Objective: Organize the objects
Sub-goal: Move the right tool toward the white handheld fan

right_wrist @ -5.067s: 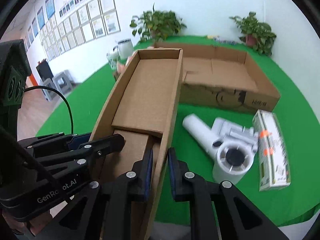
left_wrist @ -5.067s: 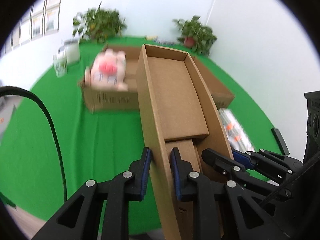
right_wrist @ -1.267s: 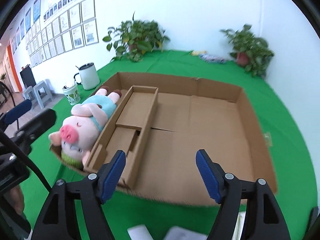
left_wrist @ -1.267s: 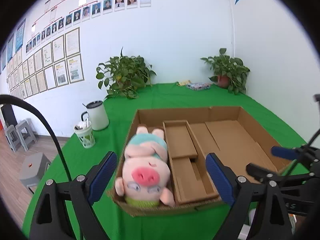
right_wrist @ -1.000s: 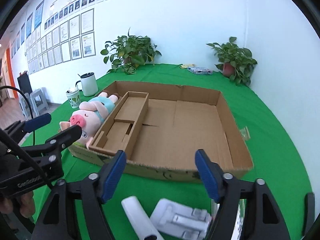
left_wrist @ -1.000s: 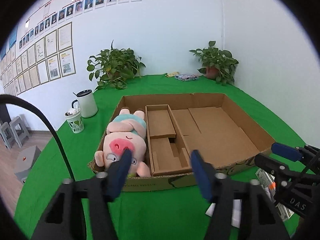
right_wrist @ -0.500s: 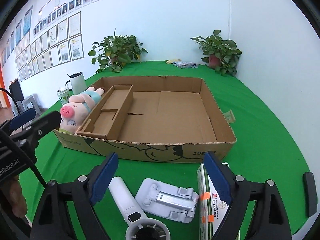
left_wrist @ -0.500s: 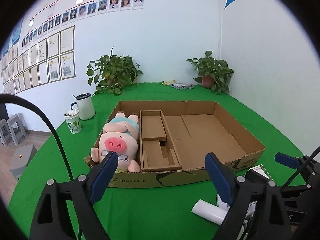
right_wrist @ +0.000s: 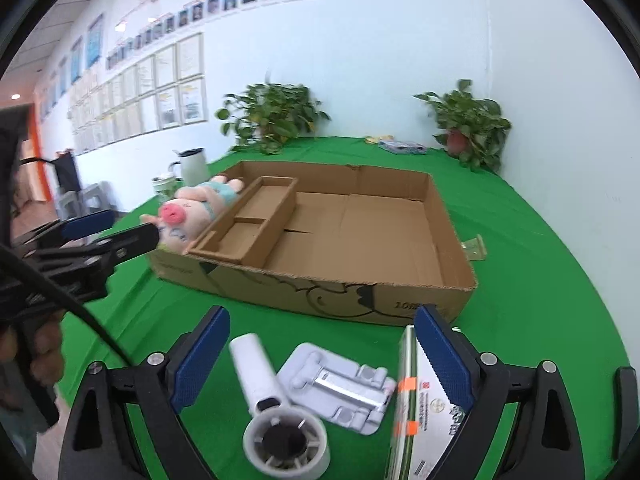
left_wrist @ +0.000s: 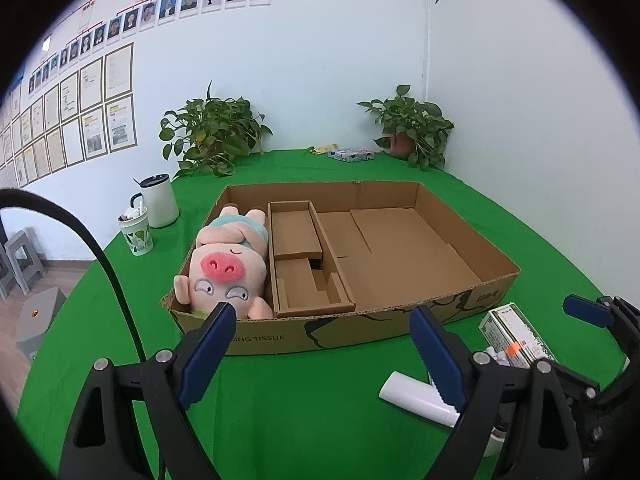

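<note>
Cardboard box [left_wrist: 400, 328] right half bare, open from above; pig toy [left_wrist: 226, 264] and small tray [left_wrist: 308, 256] fill left side. Green cloth [left_wrist: 304, 400] before box free on the left; fan [right_wrist: 276, 412], grey stand [right_wrist: 340, 384], carton [right_wrist: 420, 408] crowd the right.

The narrow cardboard insert [left_wrist: 310, 260], clamped between both grippers five seconds ago, now lies inside the large cardboard box [left_wrist: 496, 276], just beside the pig plush [left_wrist: 226, 264]. The left gripper [left_wrist: 320, 354] and right gripper [right_wrist: 322, 360] no longer grip anything; both stand with jaws spread wide and have drawn back from the box over the last second. The white handheld fan [right_wrist: 268, 408], grey stand [right_wrist: 340, 384] and boxed carton [right_wrist: 420, 408] now come into the right wrist view.
</note>
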`<state>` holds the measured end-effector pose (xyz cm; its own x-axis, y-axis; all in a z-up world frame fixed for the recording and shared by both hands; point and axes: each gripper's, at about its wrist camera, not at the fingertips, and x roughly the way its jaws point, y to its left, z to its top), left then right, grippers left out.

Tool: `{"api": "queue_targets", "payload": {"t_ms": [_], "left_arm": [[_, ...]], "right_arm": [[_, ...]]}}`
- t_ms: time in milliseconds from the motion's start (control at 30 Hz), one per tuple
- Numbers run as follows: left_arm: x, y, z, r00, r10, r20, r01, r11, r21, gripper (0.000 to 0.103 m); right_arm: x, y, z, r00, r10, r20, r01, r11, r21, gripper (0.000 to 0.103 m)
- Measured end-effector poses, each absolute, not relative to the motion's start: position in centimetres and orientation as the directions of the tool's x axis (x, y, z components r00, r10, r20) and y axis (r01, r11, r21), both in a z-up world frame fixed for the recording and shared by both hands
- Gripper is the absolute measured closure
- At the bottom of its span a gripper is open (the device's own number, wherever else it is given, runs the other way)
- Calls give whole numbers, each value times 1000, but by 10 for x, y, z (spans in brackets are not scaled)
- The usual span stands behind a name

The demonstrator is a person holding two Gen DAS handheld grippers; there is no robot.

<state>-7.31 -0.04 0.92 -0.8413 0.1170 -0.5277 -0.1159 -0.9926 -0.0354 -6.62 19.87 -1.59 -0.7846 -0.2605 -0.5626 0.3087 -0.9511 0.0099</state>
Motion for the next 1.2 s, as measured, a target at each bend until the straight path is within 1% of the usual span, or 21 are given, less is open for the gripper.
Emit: {"api": "queue_targets", "payload": {"t_ms": [67, 167, 267, 333, 400, 500, 567, 600, 633, 700, 733, 800, 867, 1000, 1033, 1067, 1133, 1200], "left_arm": [[-73, -2, 3, -816, 128, -564, -130, -991, -37, 15], [-70, -5, -8, -784, 167, -598, -149, -986, -79, 15], [-69, -4, -22, -745, 210, -633, -165, -978, -131, 15], [-68, -2, -29, -722, 231, -652, -173, -973, -152, 16], [-67, -2, -33, -707, 243, -664, -172, -970, -172, 16], [-65, -2, -37, -690, 249, -680, -178, -969, -174, 16], [-64, -3, -38, -688, 235, -687, -176, -972, -157, 16], [-63, -4, -39, -686, 231, -690, -172, -973, -154, 16], [-63, -4, -39, -683, 230, -693, -168, -973, -156, 16], [-62, -7, -41, -677, 231, -699, -164, -973, -163, 16], [-62, -8, -42, -675, 231, -701, -161, -973, -165, 16], [-63, -11, -43, -667, 233, -708, -158, -972, -172, 16], [-65, -14, -45, -651, 248, -717, -158, -969, -191, 16], [-71, -16, -52, -600, 311, -737, -171, -950, -262, 16], [-72, -15, -54, -589, 321, -742, -171, -947, -273, 16], [-74, -15, -55, -576, 331, -747, -173, -943, -285, 16], [-75, -15, -57, -560, 353, -749, -178, -935, -308, 16], [-78, -17, -60, -545, 376, -749, -175, -925, -337, 16]], "right_arm": [[-50, 200, -25, -764, -291, -576, 355, -935, 1, 5], [-34, 198, -48, -723, -280, -631, 378, -926, -22, 5], [-29, 195, -68, -666, -301, -682, 392, -920, 23, 7], [-29, 191, -76, -673, -268, -689, 378, -926, -10, 7], [-31, 187, -79, -685, -241, -688, 366, -930, -39, 11], [-38, 183, -83, -687, -220, -692, 352, -935, -52, 21], [-45, 180, -88, -675, -182, -715, 330, -941, -72, 33], [-47, 177, -91, -658, -183, -731, 334, -940, -65, 35], [-48, 173, -94, -630, -205, -749, 355, -934, -43, 35], [-41, 164, -96, -618, -239, -749, 400, -916, -37, 35], [-36, 160, -95, -598, -292, -746, 442, -897, -4, 35], [-34, 159, -92, -574, -355, -738, 464, -884, 64, 34], [-34, 161, -89, -581, -370, -725, 451, -888, 92, 26], [-40, 157, -94, -571, -350, -742, 433, -897, 90, 26], [-41, 153, -97, -566, -344, -749, 439, -895, 79, 30], [-41, 150, -96, -562, -346, -751, 448, -891, 75, 37], [-39, 144, -94, -564, -349, -749, 458, -886, 68, 37], [-36, 141, -91, -554, -384, -739, 476, -874, 98, 38]]}}
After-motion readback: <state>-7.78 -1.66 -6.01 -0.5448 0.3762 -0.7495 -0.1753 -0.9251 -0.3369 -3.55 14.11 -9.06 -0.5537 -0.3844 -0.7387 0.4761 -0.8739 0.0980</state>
